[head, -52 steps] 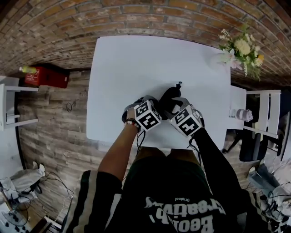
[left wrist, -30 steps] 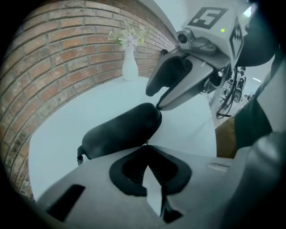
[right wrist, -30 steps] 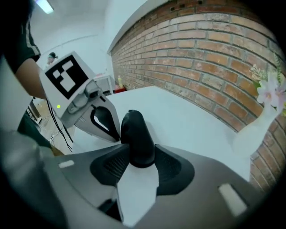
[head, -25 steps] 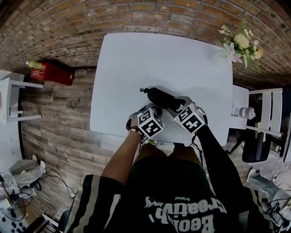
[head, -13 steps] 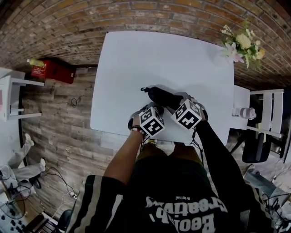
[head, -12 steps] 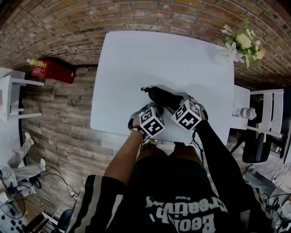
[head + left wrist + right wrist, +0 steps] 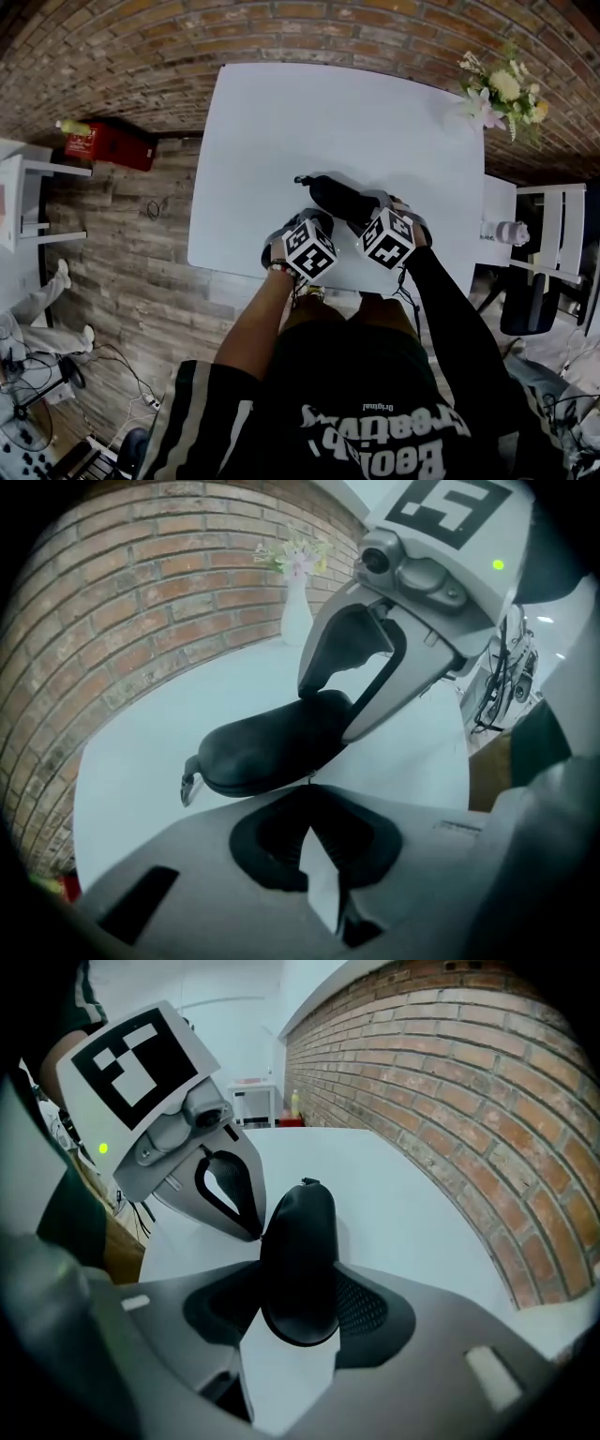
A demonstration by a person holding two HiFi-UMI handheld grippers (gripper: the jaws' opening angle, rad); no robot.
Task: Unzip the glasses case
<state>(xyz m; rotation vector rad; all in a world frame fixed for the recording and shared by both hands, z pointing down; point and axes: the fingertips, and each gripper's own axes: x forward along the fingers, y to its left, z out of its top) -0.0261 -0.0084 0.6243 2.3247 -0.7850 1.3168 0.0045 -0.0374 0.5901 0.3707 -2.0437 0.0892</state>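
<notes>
The black glasses case (image 7: 339,198) lies on the white table (image 7: 281,112), its small clip end (image 7: 188,786) pointing left. My left gripper (image 7: 322,221) is shut at the case's near side seam; a small metal zipper pull (image 7: 309,778) shows right at its tips. My right gripper (image 7: 300,1283) straddles the case's right end (image 7: 300,1260). Its jaws have just been opening, with the case between them and the pads close to its sides. In the left gripper view the right gripper's fingers (image 7: 323,658) arch over the case.
A vase of flowers (image 7: 492,89) stands at the table's far right corner. A brick wall runs behind the table. A red box (image 7: 103,145) sits on the wooden floor at left, and white furniture with a bottle (image 7: 502,230) stands at right.
Two seconds ago the case pointed away from me; it now lies across with its clip end to the left. The right gripper's cube has rolled a little. Both hands stay in place.
</notes>
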